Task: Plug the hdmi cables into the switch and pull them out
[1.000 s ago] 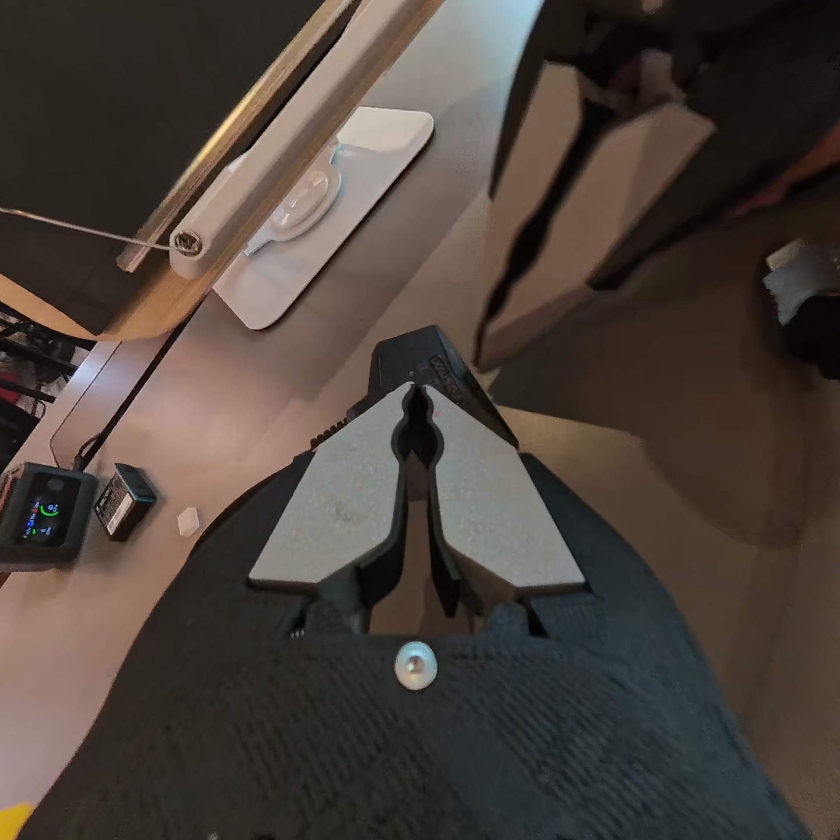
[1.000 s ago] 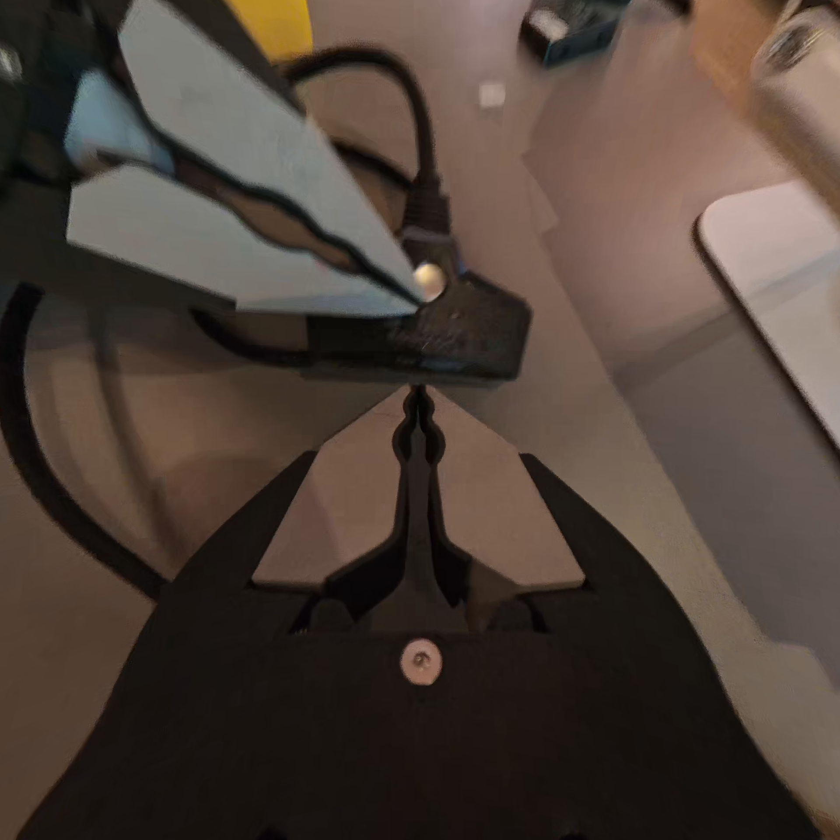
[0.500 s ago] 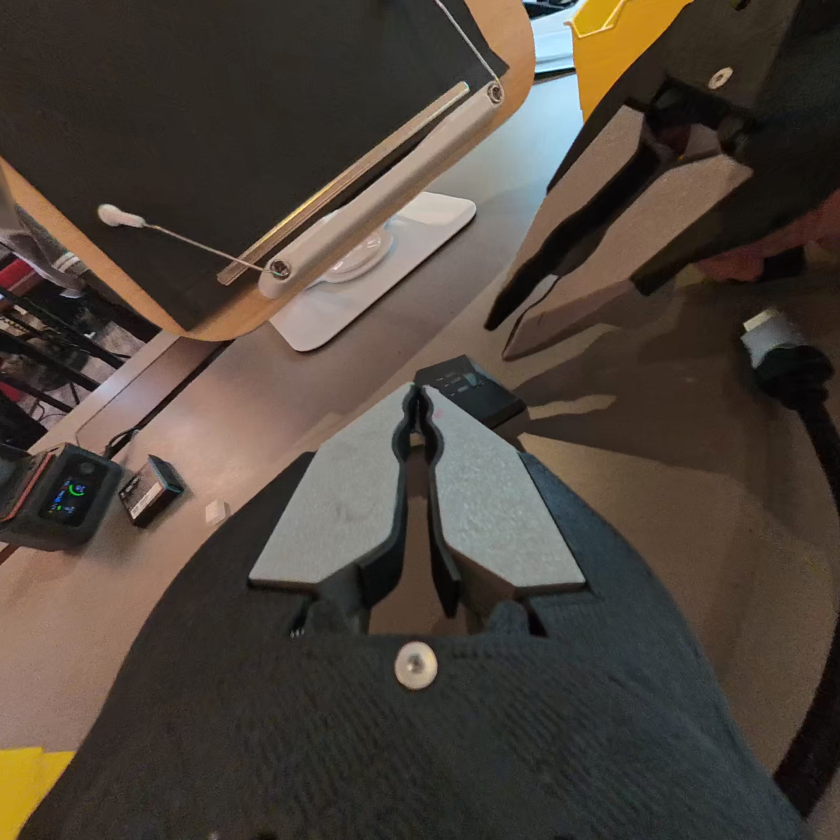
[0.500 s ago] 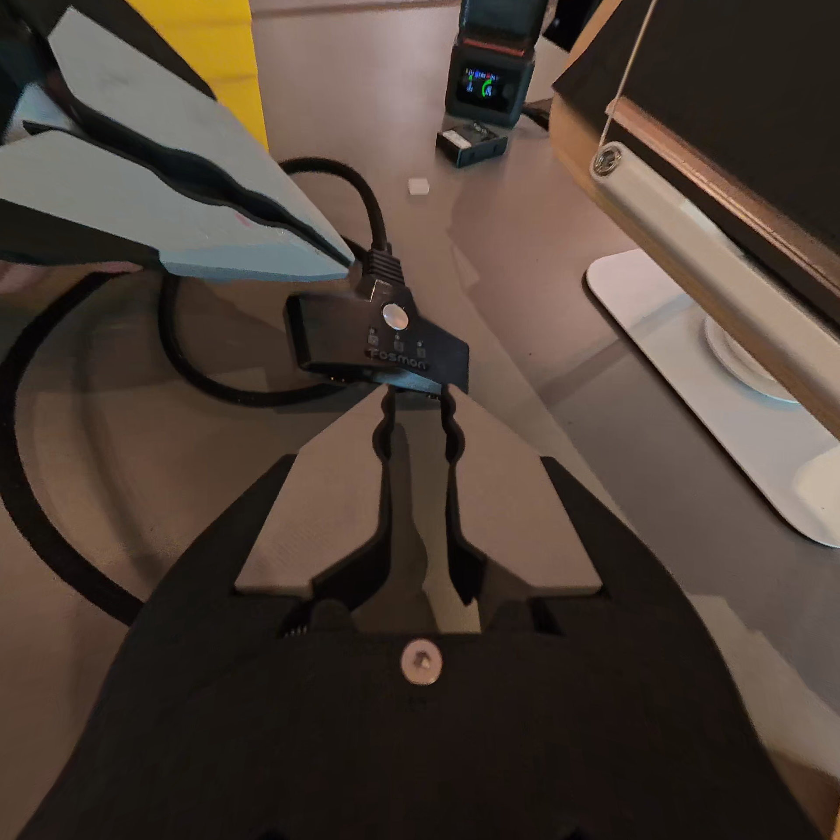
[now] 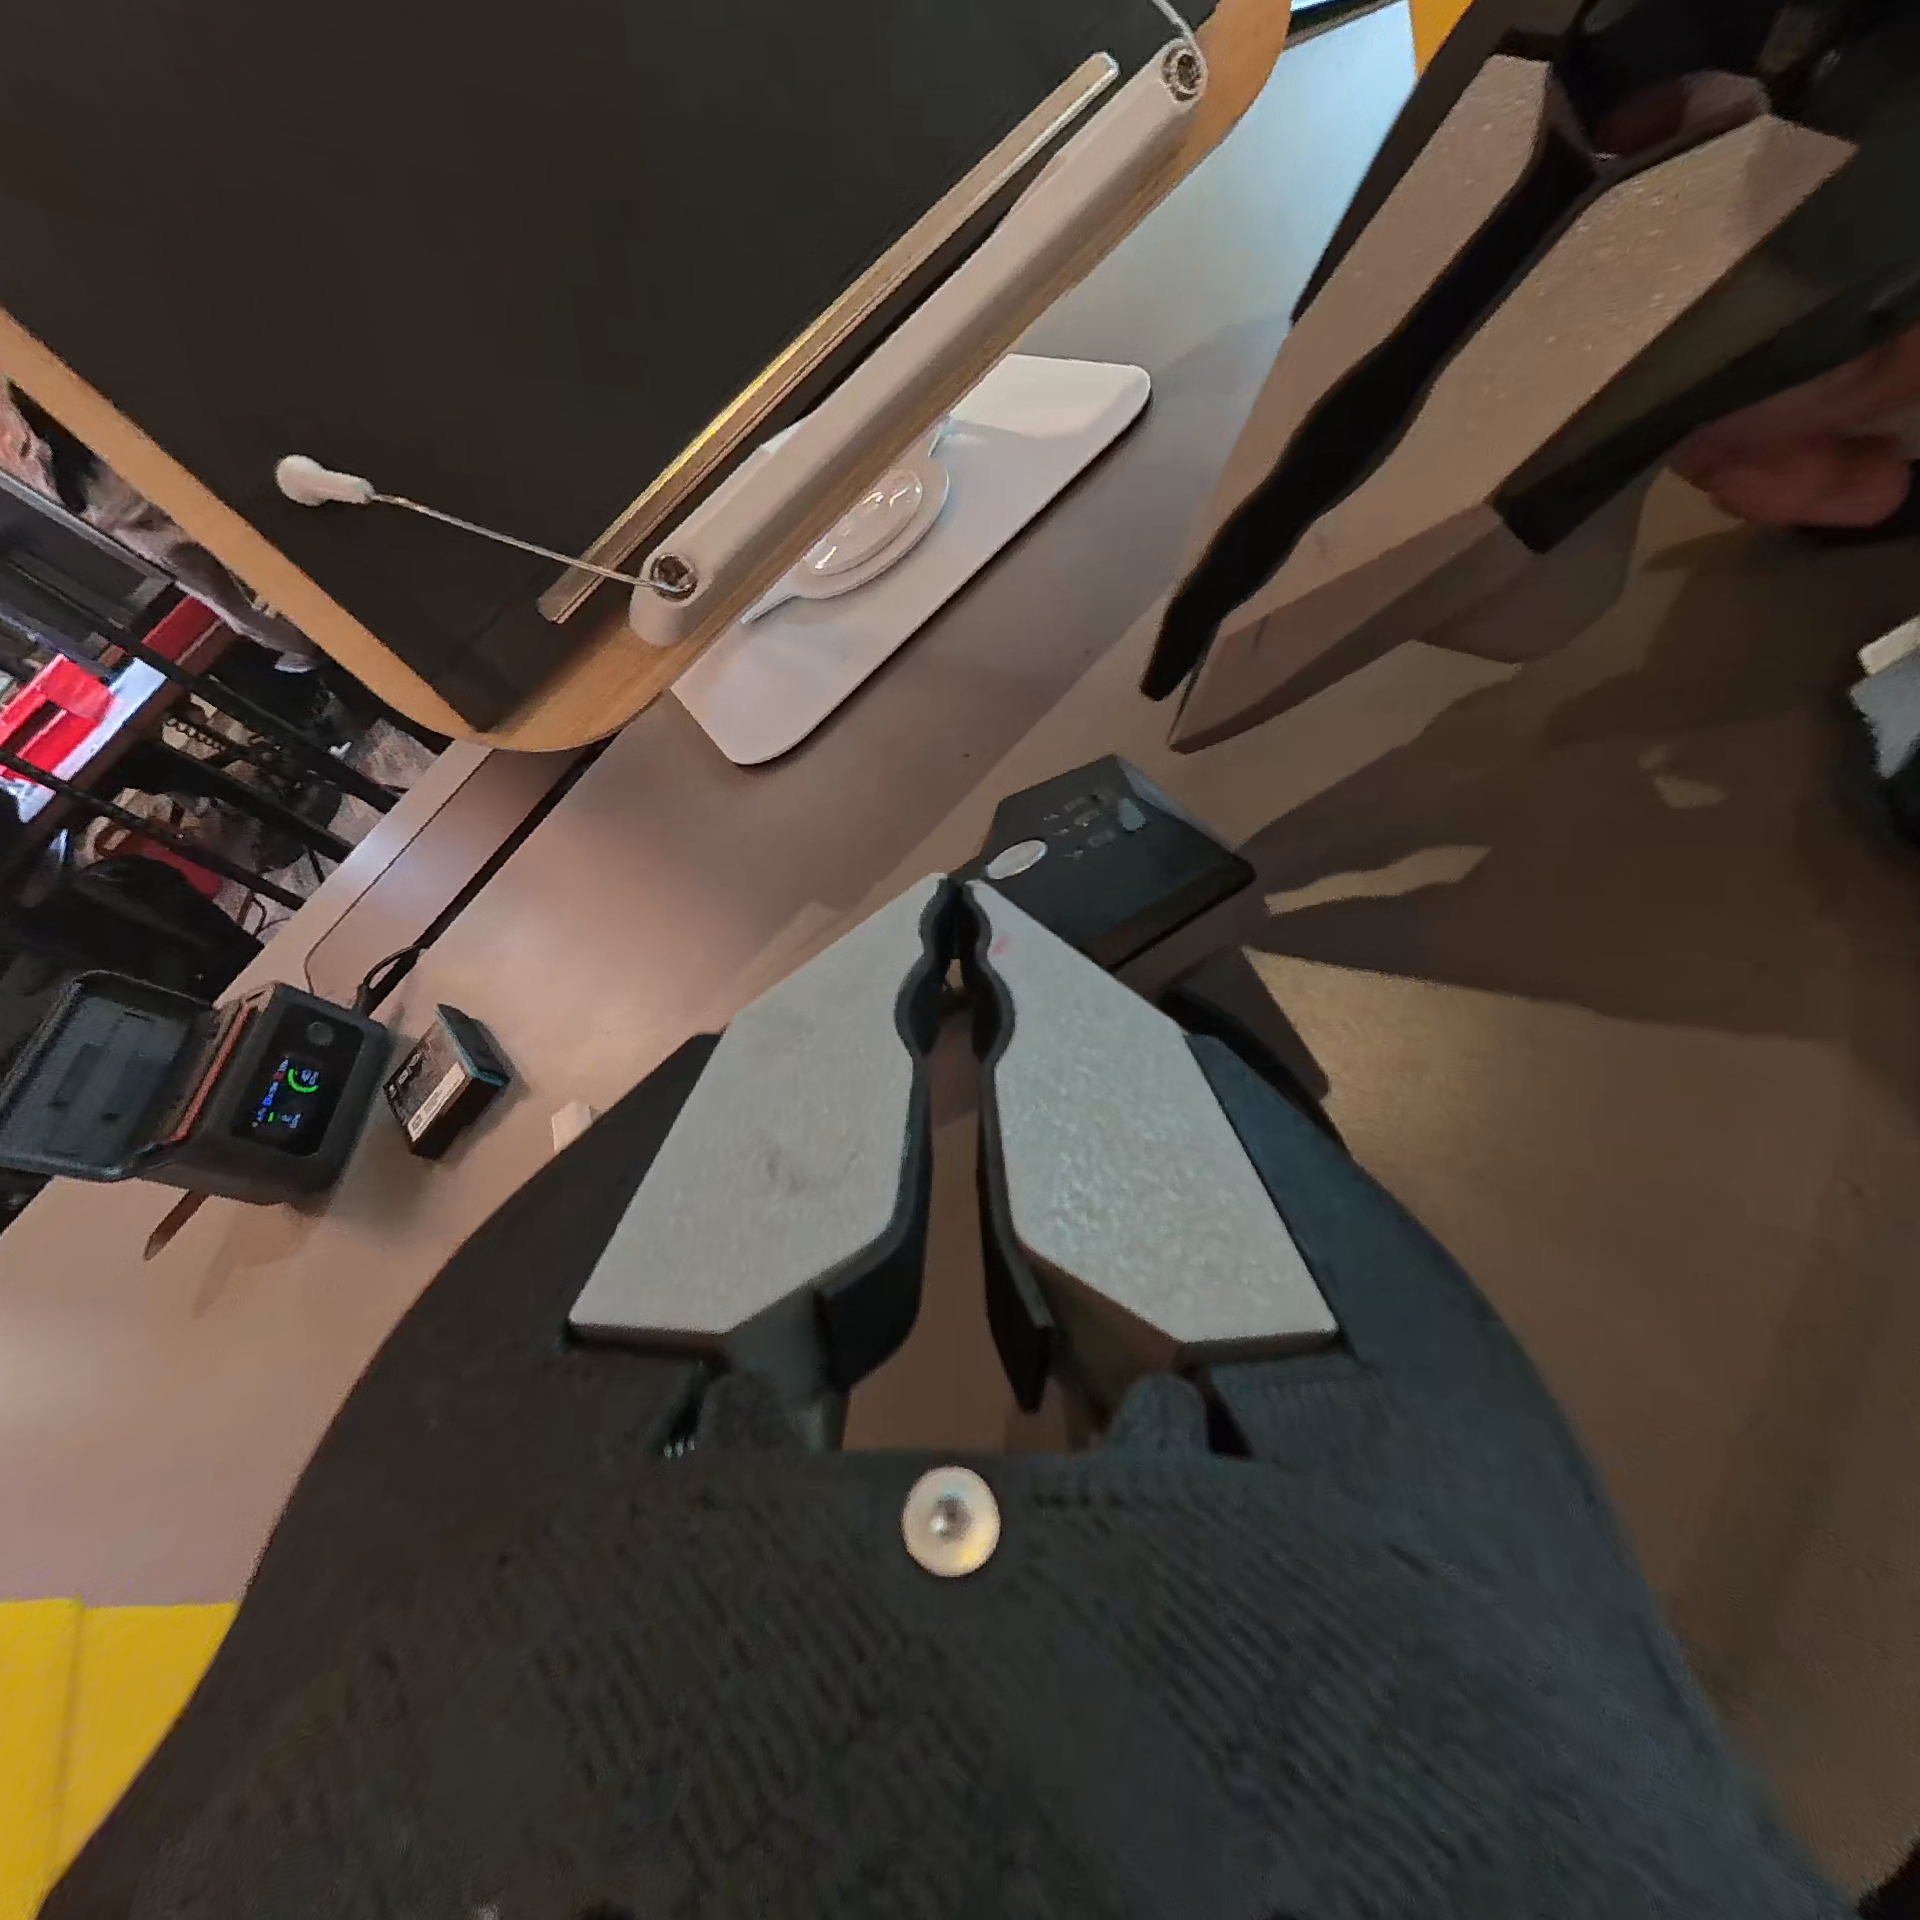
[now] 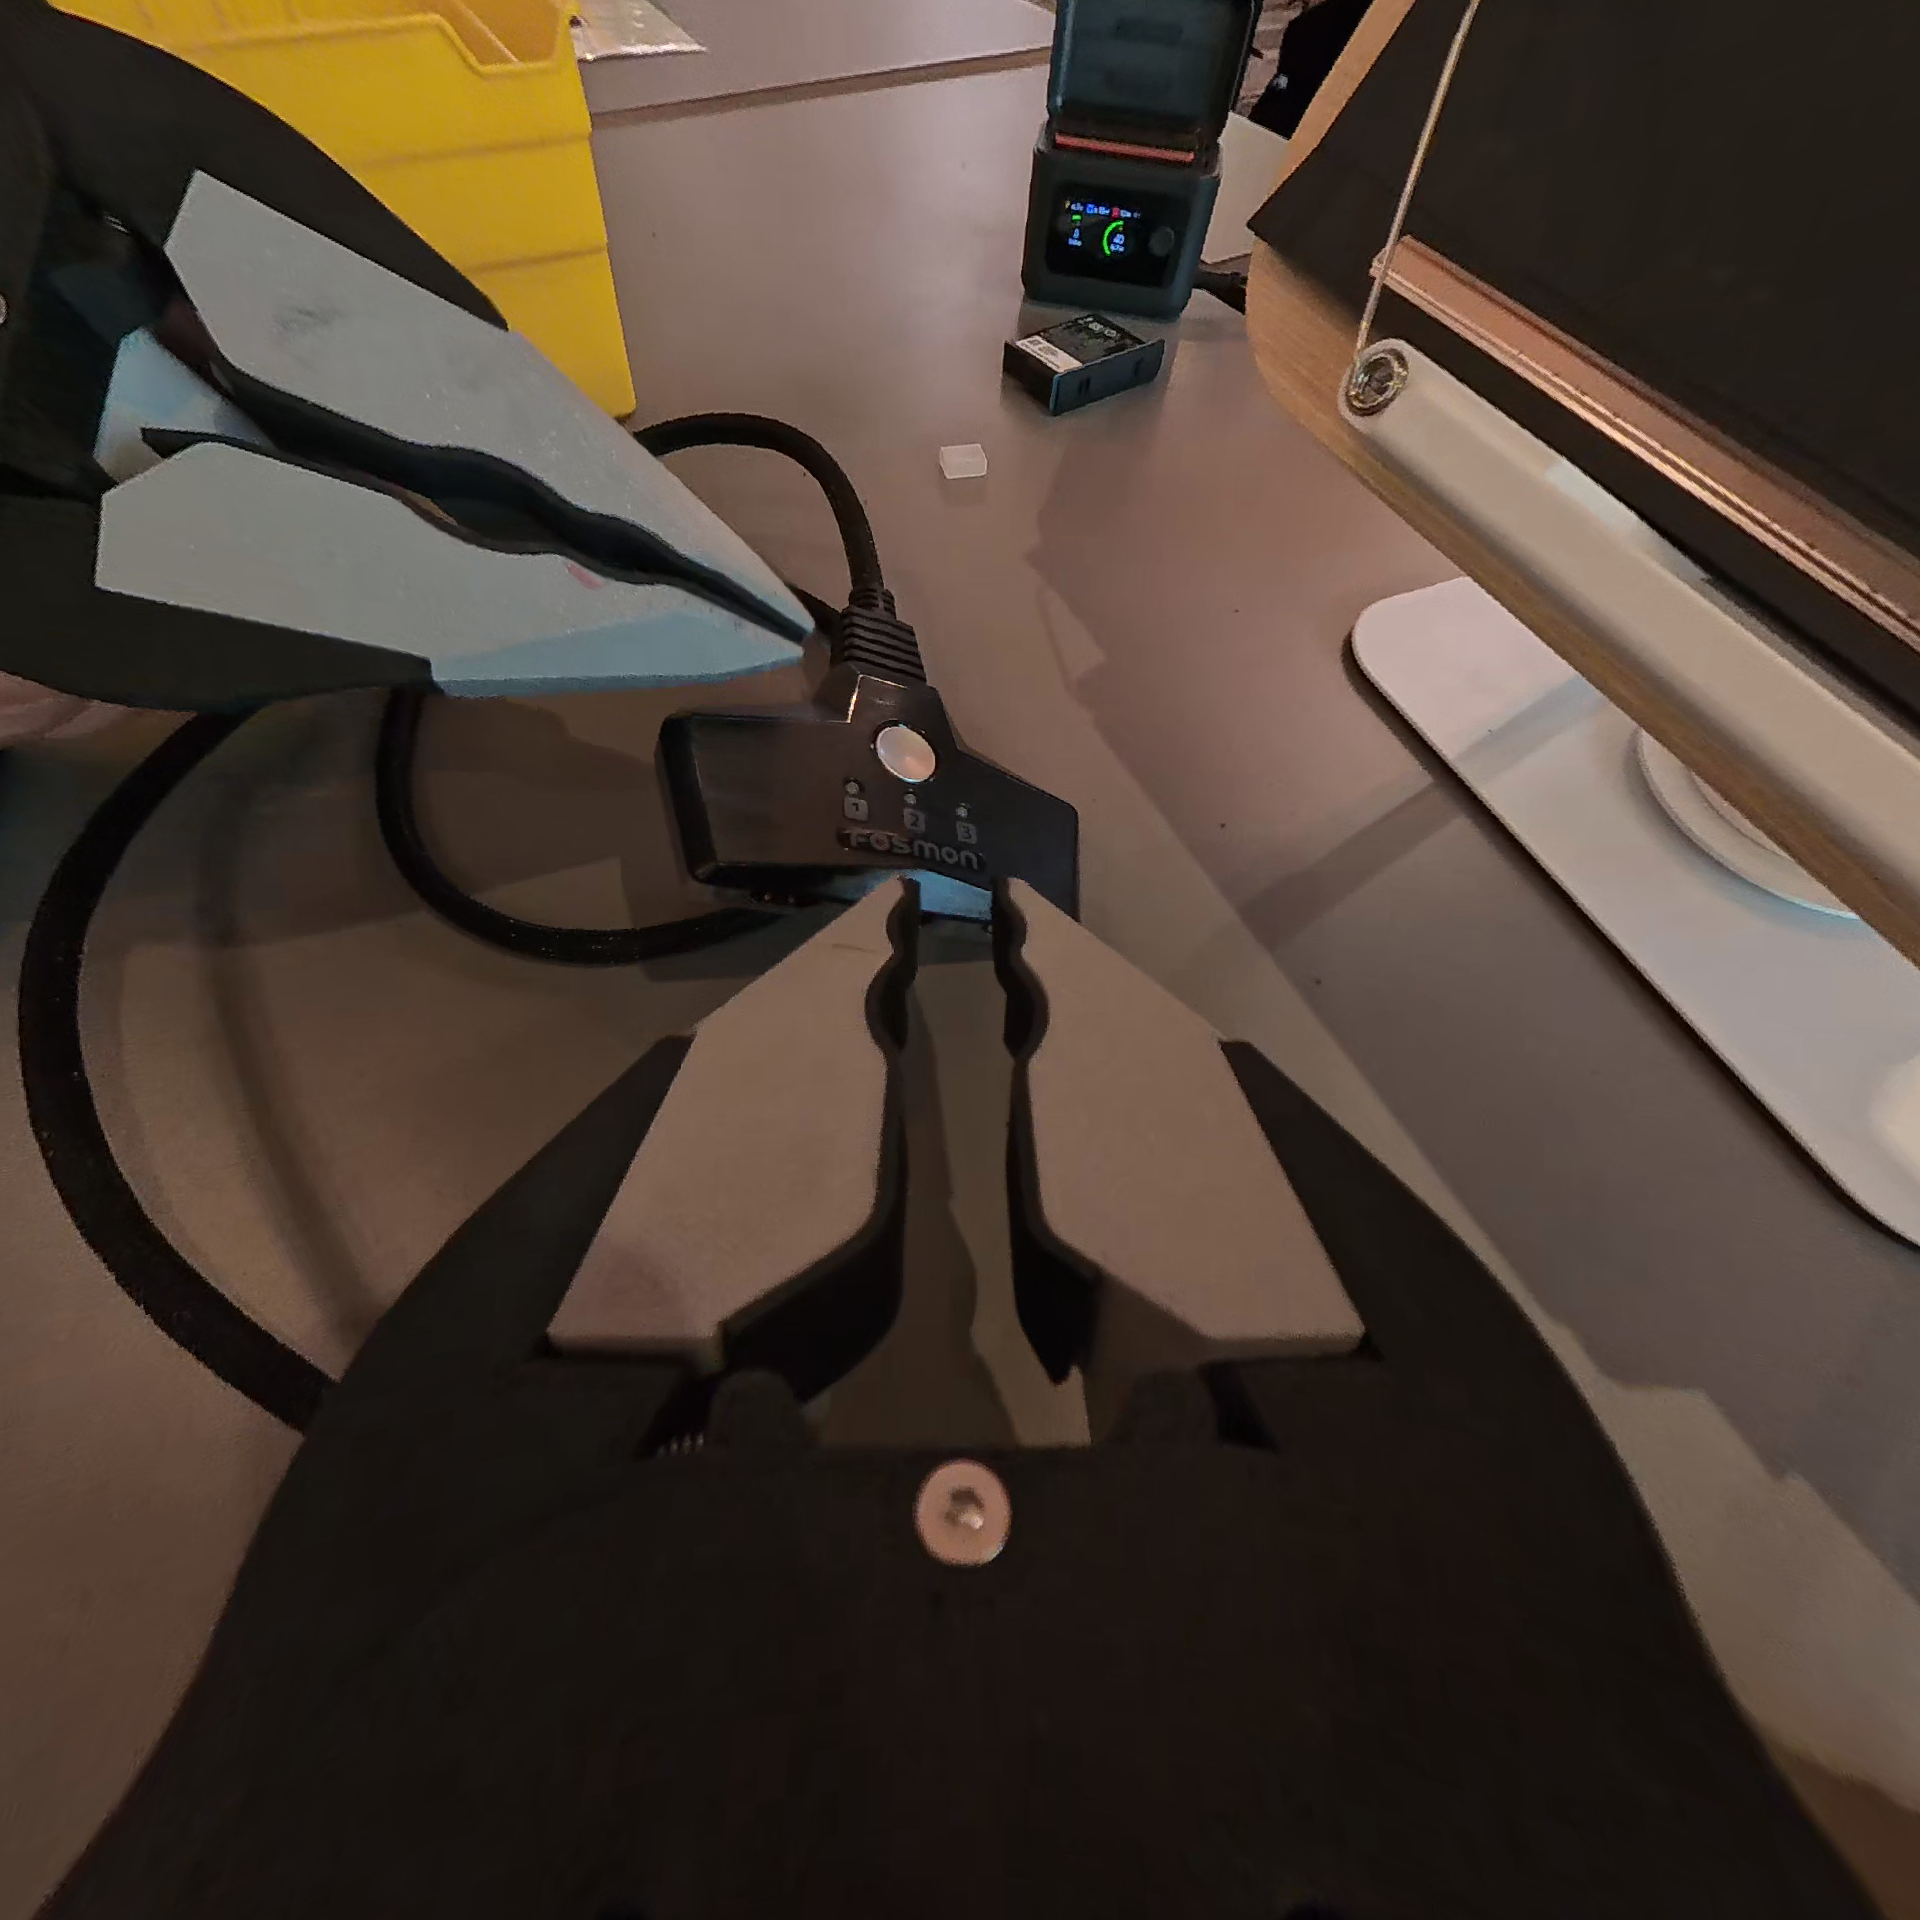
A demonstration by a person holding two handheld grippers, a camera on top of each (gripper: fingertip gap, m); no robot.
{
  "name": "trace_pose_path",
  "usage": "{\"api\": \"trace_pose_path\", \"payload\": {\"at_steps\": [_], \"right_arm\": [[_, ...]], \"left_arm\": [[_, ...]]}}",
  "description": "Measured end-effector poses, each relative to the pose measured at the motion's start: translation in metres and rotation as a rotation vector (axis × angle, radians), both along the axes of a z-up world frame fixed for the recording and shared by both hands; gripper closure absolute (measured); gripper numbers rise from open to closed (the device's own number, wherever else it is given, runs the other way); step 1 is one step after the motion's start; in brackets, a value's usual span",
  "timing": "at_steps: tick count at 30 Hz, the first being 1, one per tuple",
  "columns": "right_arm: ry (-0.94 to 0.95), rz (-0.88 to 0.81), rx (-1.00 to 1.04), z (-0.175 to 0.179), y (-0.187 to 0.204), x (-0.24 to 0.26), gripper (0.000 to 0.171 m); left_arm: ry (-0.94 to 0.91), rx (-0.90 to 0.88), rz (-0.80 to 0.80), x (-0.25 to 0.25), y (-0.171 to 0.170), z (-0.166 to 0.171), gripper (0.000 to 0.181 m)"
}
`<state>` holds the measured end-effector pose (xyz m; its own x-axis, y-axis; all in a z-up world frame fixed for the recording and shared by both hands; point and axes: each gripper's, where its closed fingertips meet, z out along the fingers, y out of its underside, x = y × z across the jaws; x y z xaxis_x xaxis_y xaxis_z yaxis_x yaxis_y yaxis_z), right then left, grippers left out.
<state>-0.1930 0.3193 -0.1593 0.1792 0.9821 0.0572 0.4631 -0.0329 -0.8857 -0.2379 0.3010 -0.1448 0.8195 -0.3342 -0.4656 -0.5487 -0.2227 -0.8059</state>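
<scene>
The desk [image 6: 852, 260] carries, at its far side, a tilted board on a white stand [image 6: 1662, 831] and a yellow bin [image 6: 499, 156]; nearer lie a long black cable [image 6: 62, 1091] and the switch [image 6: 862, 800], flat on the desk with its own short lead running back. The right tool [image 6: 953, 894] sits just in front of the switch's port edge, fingers slightly spread and holding nothing. The left tool [image 5: 954, 891] hovers beside the switch's lead end, its tips pressed together, also empty. No cable is seen plugged into the ports that show; a plug [image 5: 1886, 727] appears at the left view's right edge, blurred. Risks, as judged: the light switch may skid or tip when pushed unless pinned; a plug offered skewed could jam in a port; the looping cable could snag a tool.
</scene>
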Motion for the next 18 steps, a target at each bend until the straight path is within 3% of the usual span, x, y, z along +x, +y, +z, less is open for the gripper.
{"api": "trace_pose_path", "payload": {"at_steps": [18], "right_arm": [[0.034, -0.009, -0.053, 0.0019, 0.0002, -0.0038, 0.165]], "left_arm": [[-0.016, -0.025, 0.026, -0.0043, 0.0032, -0.0035, 0.181]]}}
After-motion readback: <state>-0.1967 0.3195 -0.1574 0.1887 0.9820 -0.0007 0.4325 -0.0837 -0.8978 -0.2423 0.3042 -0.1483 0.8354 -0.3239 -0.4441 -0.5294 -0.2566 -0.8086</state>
